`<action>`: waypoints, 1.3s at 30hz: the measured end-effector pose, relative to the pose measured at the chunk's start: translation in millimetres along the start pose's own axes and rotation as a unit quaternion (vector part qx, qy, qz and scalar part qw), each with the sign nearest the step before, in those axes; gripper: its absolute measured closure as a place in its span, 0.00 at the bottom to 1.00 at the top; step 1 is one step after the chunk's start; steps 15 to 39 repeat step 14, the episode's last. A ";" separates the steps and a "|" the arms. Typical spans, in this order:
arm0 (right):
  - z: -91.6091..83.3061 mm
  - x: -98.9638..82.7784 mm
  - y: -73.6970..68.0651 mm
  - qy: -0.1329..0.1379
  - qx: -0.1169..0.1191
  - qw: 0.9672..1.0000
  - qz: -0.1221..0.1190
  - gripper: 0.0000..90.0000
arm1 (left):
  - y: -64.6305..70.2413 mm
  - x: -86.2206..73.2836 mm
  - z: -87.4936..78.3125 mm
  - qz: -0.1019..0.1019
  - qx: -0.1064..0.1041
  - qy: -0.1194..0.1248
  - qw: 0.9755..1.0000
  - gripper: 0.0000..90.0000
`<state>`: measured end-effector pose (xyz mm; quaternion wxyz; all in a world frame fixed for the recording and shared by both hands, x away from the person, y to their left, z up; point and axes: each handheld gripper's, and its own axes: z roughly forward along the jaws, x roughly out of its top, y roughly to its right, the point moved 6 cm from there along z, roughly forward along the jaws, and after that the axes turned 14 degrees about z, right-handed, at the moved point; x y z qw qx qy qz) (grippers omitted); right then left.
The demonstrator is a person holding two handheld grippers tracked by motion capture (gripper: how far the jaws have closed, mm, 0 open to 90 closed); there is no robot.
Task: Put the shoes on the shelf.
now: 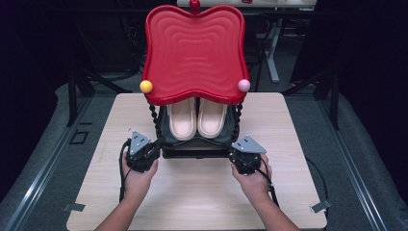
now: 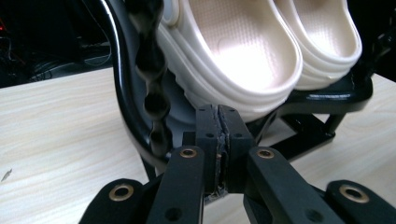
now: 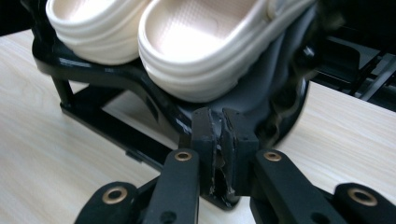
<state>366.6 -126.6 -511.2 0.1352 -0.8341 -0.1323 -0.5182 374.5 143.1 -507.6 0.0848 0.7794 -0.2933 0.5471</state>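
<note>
The black rack (image 1: 195,144) holding cream slippers (image 1: 197,118) sits mid-desk (image 1: 96,192) under its red tray (image 1: 195,53). Left claw (image 1: 153,146) at eight o'clock and right claw (image 1: 235,155) at four o'clock are clenched, empty, flanking its base, probably to shift it.

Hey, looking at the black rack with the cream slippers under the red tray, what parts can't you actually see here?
- Toe ends of the pair of cream rubber slippers: high view, hidden under the red wavy plastic tray.
- Lower shelf of the black metal rack: high view, mostly covered by tray and slippers.
- Whether the left gripper and right gripper pinch any rack edge: gripper views, the closed pads hide it.
</note>
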 end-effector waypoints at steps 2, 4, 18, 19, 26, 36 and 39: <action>-5.1 -5.0 3.5 0.000 -0.001 1.000 -0.003 0.92 | 0.2 -3.8 -3.0 0.000 -0.004 -0.003 1.000 0.96; -11.5 -9.5 7.0 -0.005 -0.001 1.000 -0.006 0.89 | 0.4 -8.4 -6.5 0.001 -0.006 -0.006 1.000 0.94; -35.8 -31.4 21.9 0.004 0.019 1.000 -0.007 0.63 | -5.4 -33.3 -25.8 0.002 -0.007 -0.023 1.000 0.71; -35.8 -31.4 21.9 0.004 0.019 1.000 -0.007 0.63 | -5.4 -33.3 -25.8 0.002 -0.007 -0.023 1.000 0.71; -35.8 -31.4 21.9 0.004 0.019 1.000 -0.007 0.63 | -5.4 -33.3 -25.8 0.002 -0.007 -0.023 1.000 0.71; -35.8 -31.4 21.9 0.004 0.019 1.000 -0.007 0.63 | -5.4 -33.3 -25.8 0.002 -0.007 -0.023 1.000 0.71; -35.8 -31.4 21.9 0.004 0.019 1.000 -0.007 0.63 | -5.4 -33.3 -25.8 0.002 -0.007 -0.023 1.000 0.71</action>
